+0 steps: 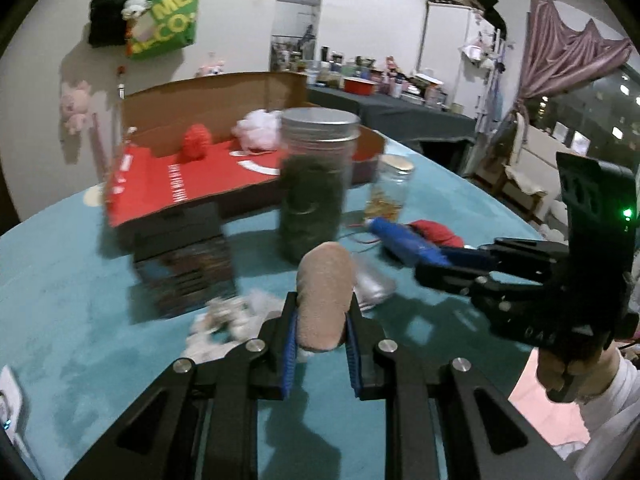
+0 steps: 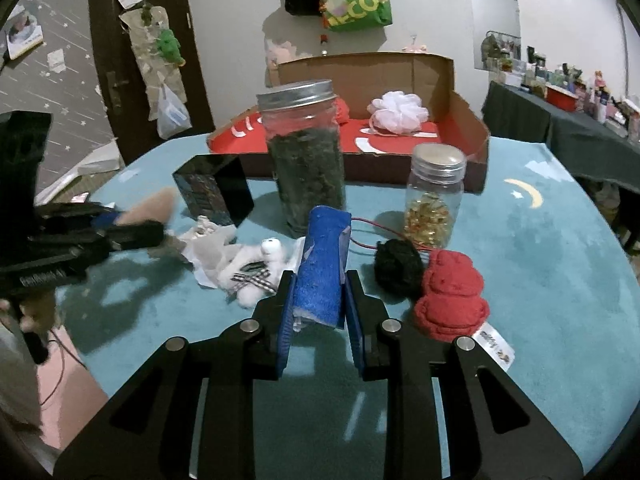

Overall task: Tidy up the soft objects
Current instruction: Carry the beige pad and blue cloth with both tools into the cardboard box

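Teal cloth covers the bench (image 2: 520,264), and soft things lie scattered over its near half. The left gripper (image 1: 322,330) has its jaws closed on a beige plush piece (image 1: 325,296), lifted above the cloth. The right gripper (image 2: 320,304) has its jaws pressed against both sides of a blue sponge-like roll (image 2: 323,264), which stands tilted between them. Just left of the roll lies a white plush toy (image 2: 256,268) with a checked bow, on crumpled white paper. Right of the roll sit a black yarn ball (image 2: 398,264) and, touching it, a red knitted plush (image 2: 450,296) with a tag. Farther back a tall jar (image 2: 304,152) with dark green contents stands in the middle, a small jar (image 2: 436,196) with golden contents to its right, and a dark box (image 2: 212,192) to its left. At the far edge, an open cardboard box (image 2: 464,120) with a red floor holds a white mesh pouf (image 2: 398,112) and a red yarn ball (image 1: 196,142).
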